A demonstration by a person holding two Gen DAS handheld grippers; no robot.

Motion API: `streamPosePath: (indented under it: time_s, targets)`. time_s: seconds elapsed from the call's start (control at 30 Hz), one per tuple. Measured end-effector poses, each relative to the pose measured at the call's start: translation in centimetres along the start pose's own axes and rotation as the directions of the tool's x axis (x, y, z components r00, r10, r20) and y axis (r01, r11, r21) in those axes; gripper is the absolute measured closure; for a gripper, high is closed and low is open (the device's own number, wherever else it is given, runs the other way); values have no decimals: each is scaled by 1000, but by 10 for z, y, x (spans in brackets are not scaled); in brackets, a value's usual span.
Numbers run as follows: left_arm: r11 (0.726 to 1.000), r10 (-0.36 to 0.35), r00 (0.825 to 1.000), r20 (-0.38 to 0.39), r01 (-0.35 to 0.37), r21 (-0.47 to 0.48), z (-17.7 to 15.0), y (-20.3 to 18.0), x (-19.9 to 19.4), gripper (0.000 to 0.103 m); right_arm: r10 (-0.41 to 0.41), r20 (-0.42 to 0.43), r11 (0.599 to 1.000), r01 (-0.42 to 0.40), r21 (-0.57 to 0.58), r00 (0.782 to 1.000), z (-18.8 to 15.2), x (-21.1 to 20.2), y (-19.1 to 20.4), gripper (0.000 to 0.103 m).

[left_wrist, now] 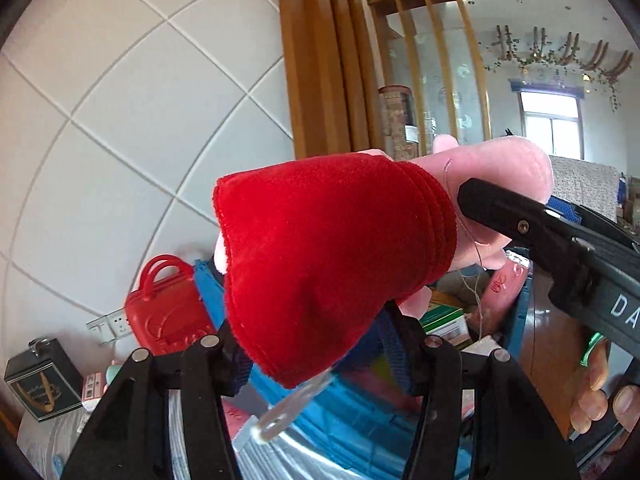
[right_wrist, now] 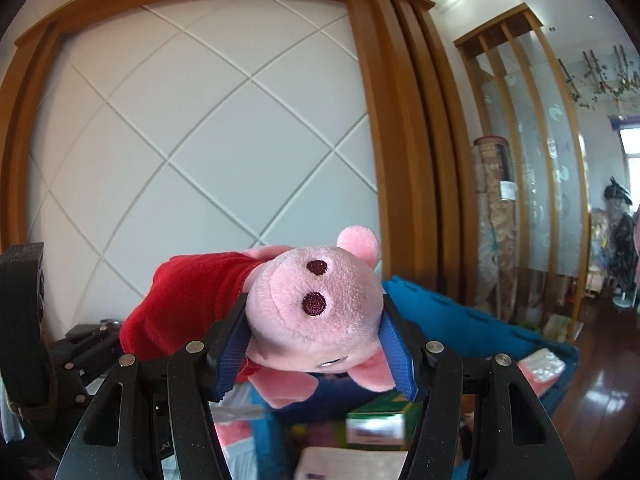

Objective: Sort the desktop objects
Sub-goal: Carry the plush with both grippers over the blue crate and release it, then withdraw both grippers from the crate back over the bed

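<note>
Right wrist, plush pig (right_wrist: 316,312) between tongs (right_wrist: 316,356)

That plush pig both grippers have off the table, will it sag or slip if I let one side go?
Likely it would sag: the plush pig is soft, its head bulging between the right gripper pads. Probably light. Its fuzzy red dress, pinched by the left gripper, should resist slipping.

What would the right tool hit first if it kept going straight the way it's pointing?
Beyond the plush pig the right tool already holds, probably the white diamond-panelled wall. Nothing else shows in that line, though depth is hard to judge here.
</note>
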State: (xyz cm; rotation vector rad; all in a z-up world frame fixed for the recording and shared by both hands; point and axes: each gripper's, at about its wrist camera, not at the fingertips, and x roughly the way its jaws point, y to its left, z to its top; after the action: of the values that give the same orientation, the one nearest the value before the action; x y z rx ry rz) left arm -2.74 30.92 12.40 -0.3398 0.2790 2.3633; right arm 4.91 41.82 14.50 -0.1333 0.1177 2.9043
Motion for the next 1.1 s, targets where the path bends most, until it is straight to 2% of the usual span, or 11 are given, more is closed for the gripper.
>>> streamPosePath:
  time_s: [0.2,0.37,0.4,0.43,0.5,0.6,0.83,1.0,1.1]
  targets:
    - [998,-32,997,-64,35,47,8,-59,36,47,-76,-37,996,77,52,996,-5,2,-65,42]
    - [997,-8,996,-87,15,79,5,-77,53,44,-164,-73,982,170,87,984,-15,2,-93,26]
    - [997,8,996,-85,-2,78,5,-77,52,42,-176,-77,979,182,92,981,-16,3,-96,14]
    - [997,16,996,-85,-10,71,6,-75,52,38,-188,-78,977,195,89,979,-17,3,-97,8]
    - [998,37,996,-81,-33,52,6,-67,48,33,-209,-72,973,215,84,975,-15,4,-99,7]
    - [996,84,994,-68,-83,28,6,-62,38,30,-231,-67,969,235,73,971,-11,4,-95,0]
    - [983,178,982,-62,-181,-43,-7,-30,5,29,-269,-54,963,270,3,962,-11,-2,-70,0]
    - [964,241,966,-89,-249,-92,-23,7,-18,29,-220,-63,975,218,-31,973,-14,-6,-38,0]
    - [944,296,949,-105,-308,-123,-35,32,-34,29,-172,-71,984,168,-58,982,-18,-5,-11,0]
